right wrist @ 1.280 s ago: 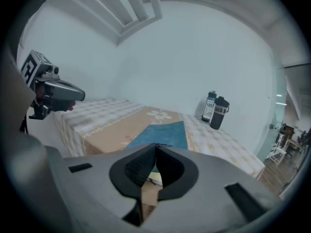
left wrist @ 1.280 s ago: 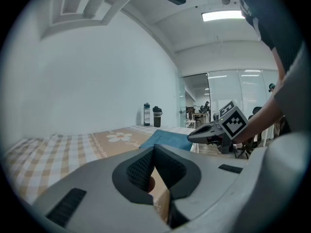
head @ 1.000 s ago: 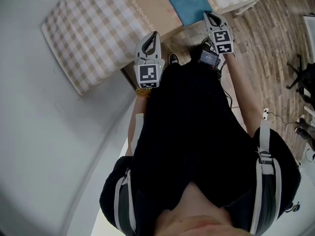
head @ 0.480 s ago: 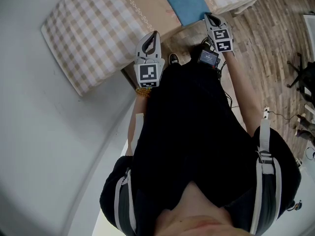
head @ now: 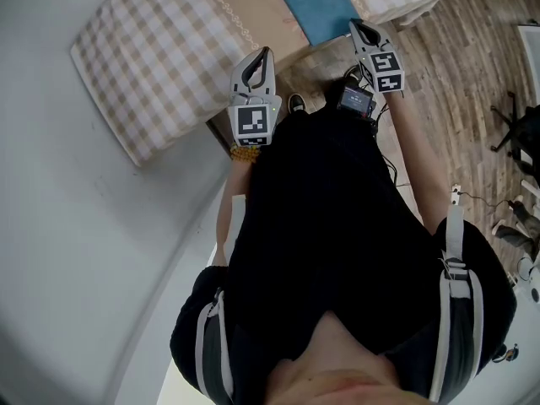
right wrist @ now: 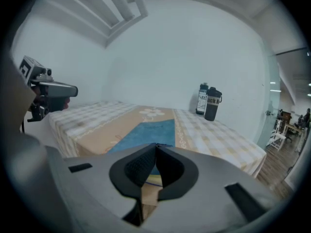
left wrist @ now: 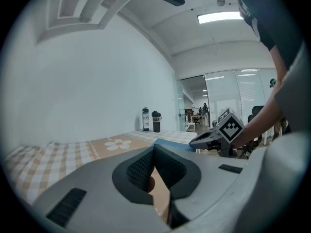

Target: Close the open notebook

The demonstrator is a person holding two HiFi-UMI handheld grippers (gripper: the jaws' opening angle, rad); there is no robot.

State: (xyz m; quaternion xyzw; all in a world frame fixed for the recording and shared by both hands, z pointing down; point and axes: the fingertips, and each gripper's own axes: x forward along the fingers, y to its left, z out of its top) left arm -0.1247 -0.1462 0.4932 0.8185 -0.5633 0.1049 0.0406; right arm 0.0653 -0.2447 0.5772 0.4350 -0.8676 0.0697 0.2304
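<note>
Change: slight up-frame shift of left gripper (head: 266, 53); nothing else.
Grippers: both pressed together, empty; right gripper (head: 356, 26) near notebook (head: 319, 5).
Notebook: top centre, on table (head: 152, 66), blue cover up; likely closed already.

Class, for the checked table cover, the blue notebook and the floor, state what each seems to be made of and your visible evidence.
The tablecloth: woven fabric, matte; it hangs softly over the edge. The notebook: probably card, matte blue; flat with crisp edges, though faux leather is possible. The floor: wood or laminate; plank seams and grain show.
</note>
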